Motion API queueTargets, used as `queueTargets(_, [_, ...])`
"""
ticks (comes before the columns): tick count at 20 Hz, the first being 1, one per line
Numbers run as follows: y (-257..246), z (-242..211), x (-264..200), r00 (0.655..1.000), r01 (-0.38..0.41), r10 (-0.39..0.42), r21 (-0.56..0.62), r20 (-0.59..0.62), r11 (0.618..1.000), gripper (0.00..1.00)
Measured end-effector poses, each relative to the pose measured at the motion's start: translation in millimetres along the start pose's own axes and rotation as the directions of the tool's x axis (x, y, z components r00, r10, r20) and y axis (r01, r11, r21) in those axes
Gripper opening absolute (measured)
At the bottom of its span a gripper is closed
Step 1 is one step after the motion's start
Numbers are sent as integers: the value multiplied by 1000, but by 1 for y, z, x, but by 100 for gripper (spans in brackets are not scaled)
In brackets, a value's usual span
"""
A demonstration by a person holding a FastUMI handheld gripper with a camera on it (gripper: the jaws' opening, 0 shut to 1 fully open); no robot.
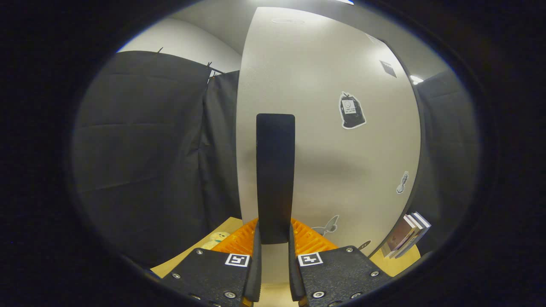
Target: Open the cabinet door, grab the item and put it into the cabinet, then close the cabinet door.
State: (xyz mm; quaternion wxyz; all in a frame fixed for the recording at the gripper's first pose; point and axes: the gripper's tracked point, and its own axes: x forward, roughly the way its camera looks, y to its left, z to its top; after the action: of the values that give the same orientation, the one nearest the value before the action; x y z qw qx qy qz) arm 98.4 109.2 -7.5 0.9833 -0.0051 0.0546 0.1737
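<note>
On the pale cabinet door (pixel 341 162), the gripper (pixel 275 238) is closed on the dark upright handle (pixel 275 170), both fingers pressing it.

The tongs (pixel 275 238) clamp the cabinet door's (pixel 332 153) dark handle (pixel 275 170).

Black cloth (pixel 145 157) is hanging as the booth's wall on one side, with a second dark panel (pixel 452 162) standing on the other. A pale wall (pixel 187 42) is showing above the cloth, and a ceiling light (pixel 416 79) is glowing overhead. A few books (pixel 407 235) are leaning together on the light wooden tabletop (pixel 394 264). A small pale figure (pixel 216 238) is lying on the same wood, its details too blurred to tell.
</note>
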Motion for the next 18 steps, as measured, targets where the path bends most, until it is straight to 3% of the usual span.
queueTargets(7, [-9, -2, -12, 991, -137, 137, -7, 6, 991, 27])
queueTargets(14, [-21, -4, -26, 955, -298, 298, -5, 4, 955, 27])
queueTargets(18, [-30, -5, -36, 936, -353, 353, -4, 12, 936, 27])
